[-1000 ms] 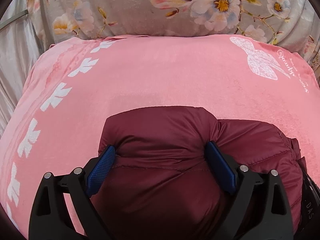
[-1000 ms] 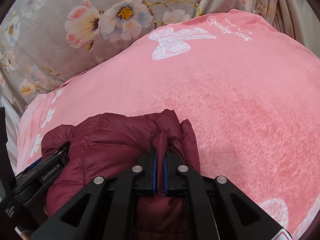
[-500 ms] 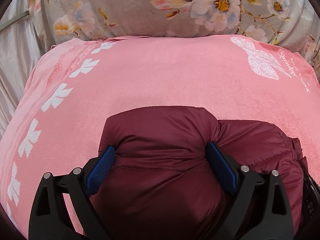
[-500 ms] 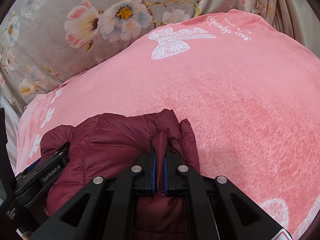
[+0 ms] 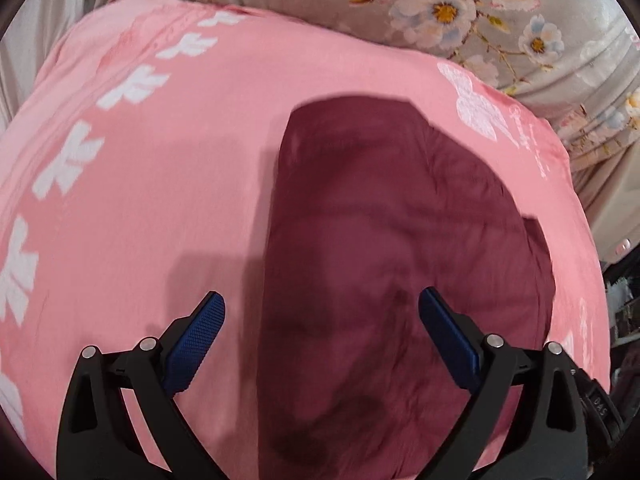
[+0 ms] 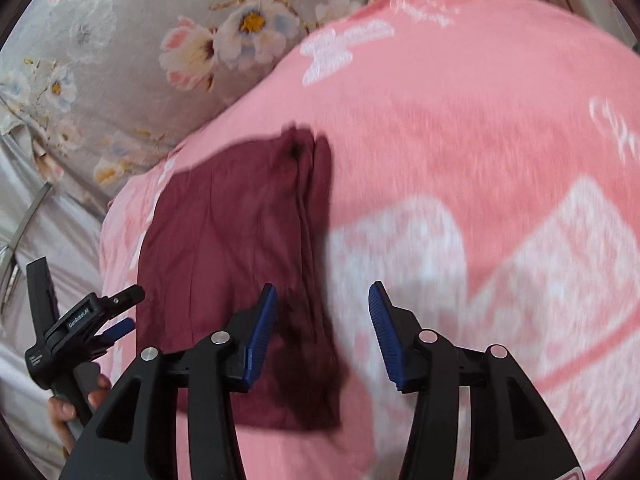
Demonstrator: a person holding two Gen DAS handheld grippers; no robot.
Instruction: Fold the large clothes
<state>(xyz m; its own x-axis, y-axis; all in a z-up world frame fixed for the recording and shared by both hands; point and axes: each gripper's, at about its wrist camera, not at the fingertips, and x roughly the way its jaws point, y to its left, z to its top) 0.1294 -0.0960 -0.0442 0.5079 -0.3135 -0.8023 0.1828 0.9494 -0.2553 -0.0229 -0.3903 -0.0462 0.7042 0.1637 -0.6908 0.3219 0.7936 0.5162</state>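
Note:
A dark maroon padded jacket (image 5: pixel 400 248) lies folded into a flat block on a pink blanket (image 5: pixel 160 160). It also shows in the right wrist view (image 6: pixel 240 264). My left gripper (image 5: pixel 320 312) is open and empty, lifted above the jacket's near left part. My right gripper (image 6: pixel 322 304) is open and empty above the jacket's right edge. The left gripper (image 6: pixel 116 316) shows at the left of the right wrist view, held by a hand.
The pink blanket (image 6: pixel 480 160) with white prints covers the bed. A grey floral pillow (image 5: pixel 460 4) lies beyond it, also in the right wrist view (image 6: pixel 140 40). Grey sheet (image 6: pixel 36 240) shows at the left. Clutter sits past the bed's right edge (image 5: pixel 620 288).
Both grippers have let go of the jacket and pulled back and up. The right one opened from shut on a fold. The jacket now lies flat and further away.

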